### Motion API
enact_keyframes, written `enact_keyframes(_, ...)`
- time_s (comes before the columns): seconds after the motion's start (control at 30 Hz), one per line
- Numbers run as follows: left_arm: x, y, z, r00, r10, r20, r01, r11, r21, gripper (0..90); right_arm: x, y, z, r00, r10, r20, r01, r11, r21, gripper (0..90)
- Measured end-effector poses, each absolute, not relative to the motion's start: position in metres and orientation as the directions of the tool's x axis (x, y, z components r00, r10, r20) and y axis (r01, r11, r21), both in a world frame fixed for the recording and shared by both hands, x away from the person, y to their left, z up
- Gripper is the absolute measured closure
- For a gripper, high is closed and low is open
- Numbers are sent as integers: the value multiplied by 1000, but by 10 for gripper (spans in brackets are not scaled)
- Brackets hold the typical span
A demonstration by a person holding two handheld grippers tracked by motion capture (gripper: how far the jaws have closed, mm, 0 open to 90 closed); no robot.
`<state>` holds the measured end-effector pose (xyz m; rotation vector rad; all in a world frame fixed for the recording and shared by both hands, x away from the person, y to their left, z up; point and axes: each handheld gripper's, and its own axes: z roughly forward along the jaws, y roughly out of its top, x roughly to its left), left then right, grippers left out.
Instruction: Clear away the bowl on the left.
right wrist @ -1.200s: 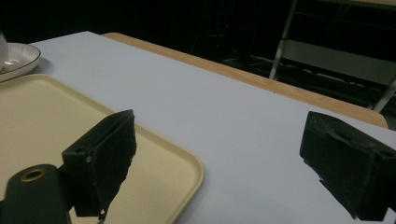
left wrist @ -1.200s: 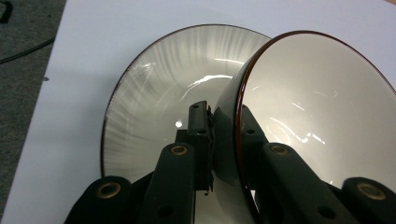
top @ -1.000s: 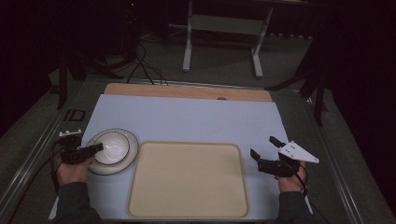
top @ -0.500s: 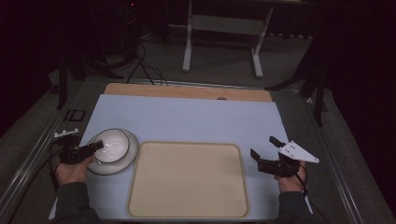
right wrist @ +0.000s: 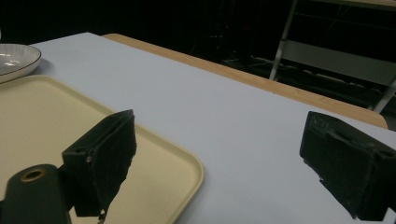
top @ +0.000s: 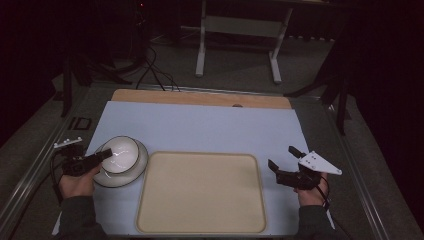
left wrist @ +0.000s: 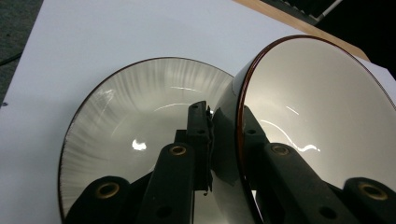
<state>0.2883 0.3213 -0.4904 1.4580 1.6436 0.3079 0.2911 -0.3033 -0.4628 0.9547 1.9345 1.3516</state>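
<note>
At the lower left of the high view, the left gripper (top: 102, 154) is pinched on the rim of a white bowl (top: 120, 155) with a dark brown edge. In the left gripper view the jaws stand pressed together with the bowl's wall (left wrist: 299, 116) between them, one jaw inside the bowl and the other against its dark outer side. The bowl is tipped up on its side there, so its pale inside faces the camera at the right of the frame. Under it lies a ribbed plate (left wrist: 140, 116) with a thin dark rim (whether the bowl's lower edge touches the plate is hard to tell, since the jaws cover that spot).

The right gripper (top: 285, 162) sits at the lower right of the high view, over the pale blue mat (top: 210, 125) just right of the cream tray (top: 200, 192). Its jaws are spread wide with nothing between them; the right gripper view shows the tray's corner (right wrist: 187, 168) below the near jaw.
</note>
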Motion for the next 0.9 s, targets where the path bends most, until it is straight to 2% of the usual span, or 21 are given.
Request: enact_keyframes(0.9,286,290,-466,178,893,-414,617,226,754,807,291,-303,-462,-572,818,-62,220,226,949,104)
